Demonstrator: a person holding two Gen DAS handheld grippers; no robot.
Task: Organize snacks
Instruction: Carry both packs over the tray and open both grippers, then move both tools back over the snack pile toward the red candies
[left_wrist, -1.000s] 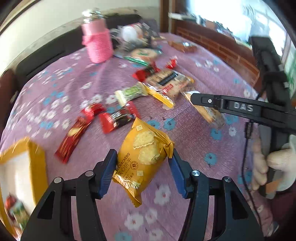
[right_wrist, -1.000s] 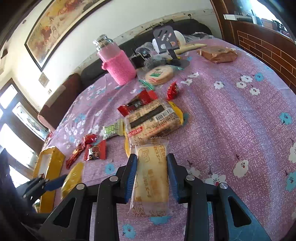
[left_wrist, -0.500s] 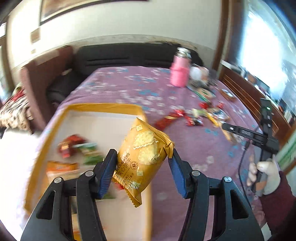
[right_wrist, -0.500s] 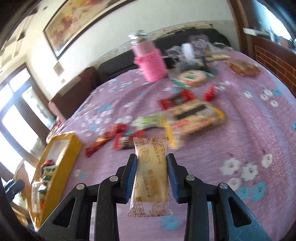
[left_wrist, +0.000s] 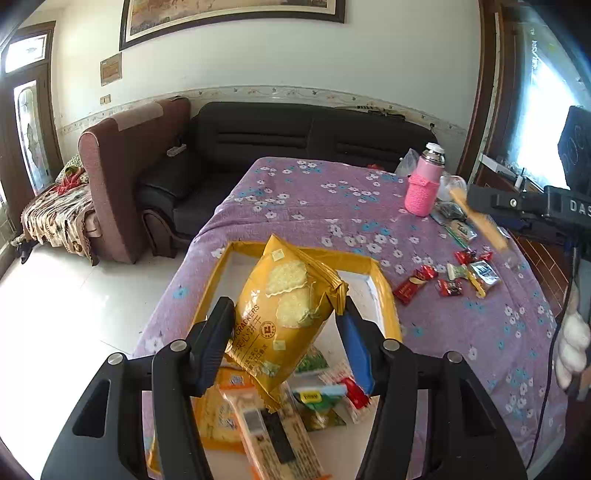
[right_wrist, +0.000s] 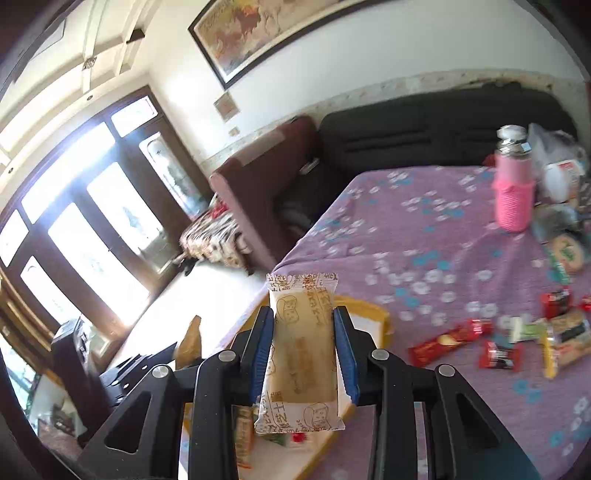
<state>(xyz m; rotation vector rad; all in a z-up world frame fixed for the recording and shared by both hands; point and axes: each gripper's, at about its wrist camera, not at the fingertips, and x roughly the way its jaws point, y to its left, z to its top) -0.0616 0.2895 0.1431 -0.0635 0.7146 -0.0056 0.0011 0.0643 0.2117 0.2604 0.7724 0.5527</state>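
Purple-clothed desk (left_wrist: 369, 206) now behind; yellow tray (left_wrist: 384, 295) swung in beneath both loads. Left tool (left_wrist: 284, 339) pinching cracker bag (left_wrist: 284, 317) over tray; right tool (right_wrist: 304, 347) pinching pale wafer pack (right_wrist: 301, 350) at tray edge. Drop-in likely next; loose snacks (left_wrist: 447, 280) remaining on desk.

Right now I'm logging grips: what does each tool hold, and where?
Left tool: yellow cracker bag, by its sides. Right tool: pale wafer pack, by its long edges.

Right tool (right_wrist: 303, 352) clamps a pale snack packet (right_wrist: 301, 354) above the yellow tray (right_wrist: 376, 317).

Purple flowered tablecloth (left_wrist: 332, 206), yellow cracker packet (left_wrist: 284, 317), pink bottle (left_wrist: 423, 192), yellow-rimmed box (left_wrist: 384, 295).
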